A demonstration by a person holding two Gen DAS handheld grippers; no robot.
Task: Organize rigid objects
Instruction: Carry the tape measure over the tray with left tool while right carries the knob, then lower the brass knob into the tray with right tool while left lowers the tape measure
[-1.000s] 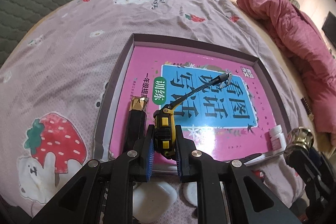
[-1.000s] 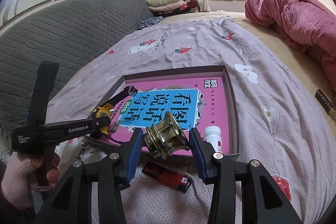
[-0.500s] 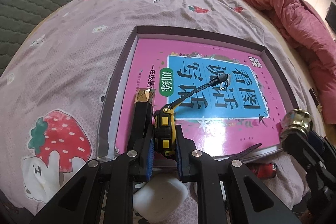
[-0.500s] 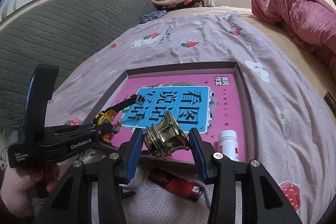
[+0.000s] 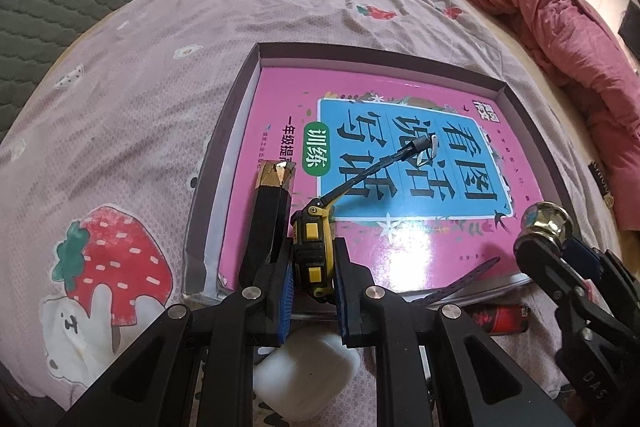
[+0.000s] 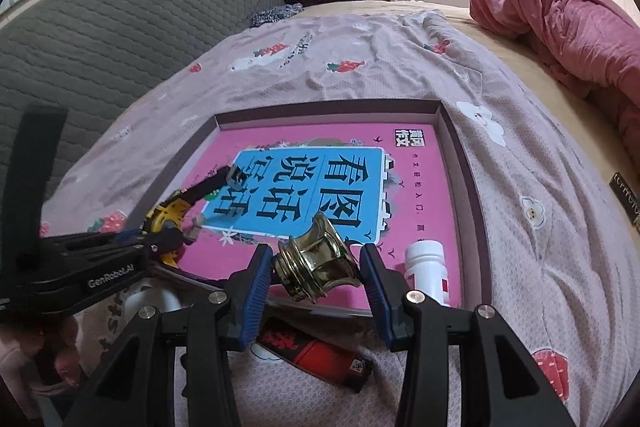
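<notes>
Two grippers, both loaded. My left gripper (image 5: 311, 273) is clamped on the yellow-and-black tape measure (image 5: 313, 250), body pinched between the blue pads, black strap (image 5: 384, 167) sticking out over the book. My right gripper (image 6: 316, 277) grips the brass knob (image 6: 318, 259) between its pads, tilted, above the near edge of the tray.

Just beside the left gripper, a black bar with a gold end (image 5: 271, 215) lies on the book's left side. Below my left fingers: a white case (image 5: 308, 375) on the bedsheet. Red-and-black lighter (image 6: 316, 351) lies on the sheet just outside the tray's near wall. White bottle (image 6: 426, 273) stands in the tray's near right corner.

Tray (image 5: 236, 99): shallow, dark rim, holding a pink book (image 5: 276, 107); blue panel with large Chinese characters, a green oval label, smaller print I cannot read. Left gripper body reads "GenRobot.AI" in the right wrist view. Bedsheet (image 5: 120, 99) has strawberry and bear prints. Red quilt (image 6: 560, 27) lies well apart, far right.

Versus 1.0 s ago: the left view sits closer over the tray; the lighter now shows in it, the bottle has dropped out. Both holds unchanged.
</notes>
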